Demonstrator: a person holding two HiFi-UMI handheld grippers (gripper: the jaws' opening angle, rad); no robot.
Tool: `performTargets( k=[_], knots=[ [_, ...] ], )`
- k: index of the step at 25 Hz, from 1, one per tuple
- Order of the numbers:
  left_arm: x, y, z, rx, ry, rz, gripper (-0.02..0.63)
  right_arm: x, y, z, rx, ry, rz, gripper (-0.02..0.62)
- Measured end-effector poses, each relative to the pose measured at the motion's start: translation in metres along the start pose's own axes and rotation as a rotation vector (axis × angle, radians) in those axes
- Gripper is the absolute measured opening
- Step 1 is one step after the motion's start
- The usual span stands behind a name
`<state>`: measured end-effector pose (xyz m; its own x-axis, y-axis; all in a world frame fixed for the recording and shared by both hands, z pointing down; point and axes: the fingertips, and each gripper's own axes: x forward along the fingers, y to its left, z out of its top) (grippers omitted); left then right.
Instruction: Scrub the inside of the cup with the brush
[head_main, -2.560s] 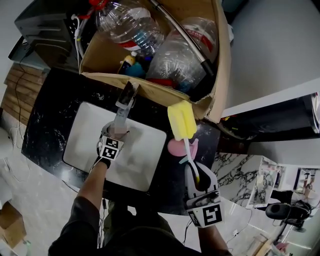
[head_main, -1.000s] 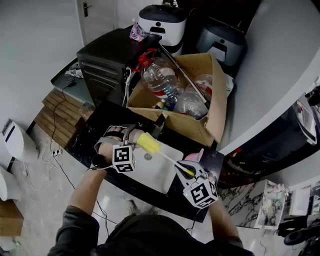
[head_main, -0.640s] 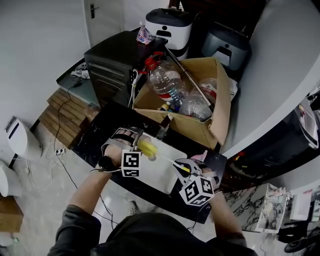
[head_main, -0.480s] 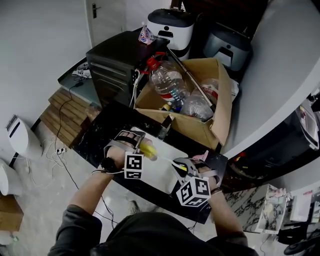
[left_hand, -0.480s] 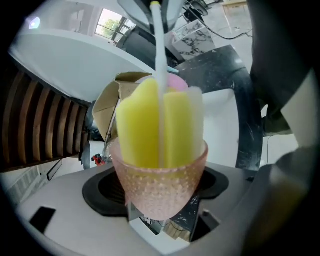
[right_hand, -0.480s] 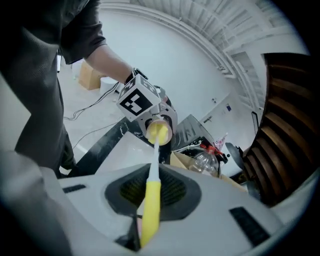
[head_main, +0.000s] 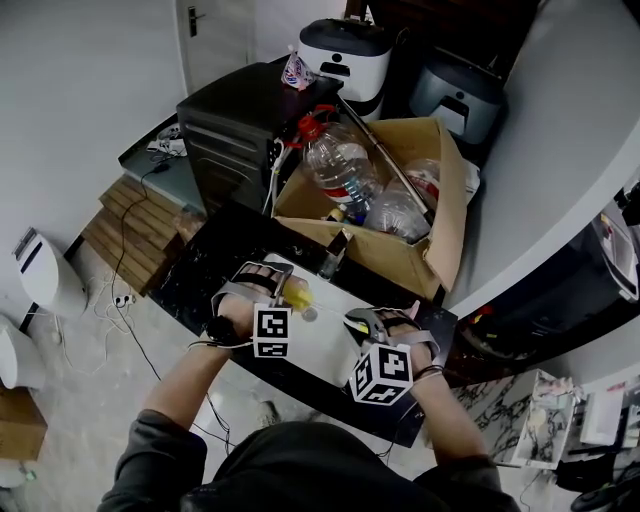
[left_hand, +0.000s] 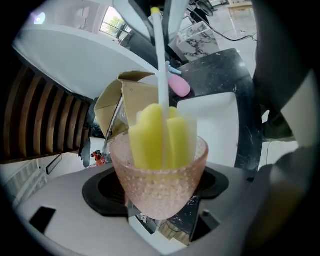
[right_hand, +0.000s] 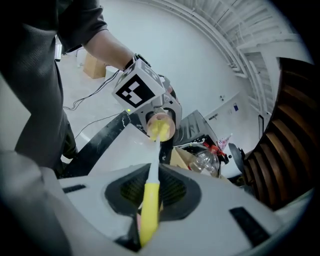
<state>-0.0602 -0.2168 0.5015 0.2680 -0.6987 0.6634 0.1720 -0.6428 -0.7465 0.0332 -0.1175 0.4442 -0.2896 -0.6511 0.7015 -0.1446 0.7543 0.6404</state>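
A pink dimpled glass cup lies on its side between the jaws of my left gripper, which is shut on it. The brush's yellow sponge head is inside the cup, and its white stem runs away to the other hand. My right gripper is shut on the brush's yellow handle, pointing at the cup mouth. In the head view the left gripper and the right gripper face each other over the white sink, with the sponge between them.
A cardboard box of plastic bottles stands behind the sink, past the tap. A black cabinet is at the far left. The sink sits in a black marbled counter. A pink object lies beside the sink.
The two grippers have drawn closer together over the sink. The sponge head has gone from the cup's mouth deeper into the cup, so less of the stem shows between the hands.
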Motion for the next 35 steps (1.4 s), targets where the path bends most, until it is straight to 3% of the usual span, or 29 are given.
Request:
performTargets(
  k=[6, 16, 24, 35],
  knots=[
    [0.001, -0.013, 0.003, 0.015, -0.004, -0.023, 0.371, -0.006, -0.001, 0.018, 0.002, -0.025, 0.003, 0.035],
    [-0.007, -0.002, 0.001, -0.041, -0.019, -0.007, 0.371, 0.0, -0.001, 0.012, 0.034, -0.011, 0.027, 0.035],
    [-0.004, -0.013, 0.0, -0.017, -0.011, -0.02, 0.371, -0.006, -0.002, 0.032, 0.006, -0.037, 0.02, 0.035],
    [-0.003, -0.016, 0.002, -0.03, -0.039, -0.026, 0.371, 0.01, 0.0, 0.012, 0.062, -0.021, 0.079, 0.035]
  ],
)
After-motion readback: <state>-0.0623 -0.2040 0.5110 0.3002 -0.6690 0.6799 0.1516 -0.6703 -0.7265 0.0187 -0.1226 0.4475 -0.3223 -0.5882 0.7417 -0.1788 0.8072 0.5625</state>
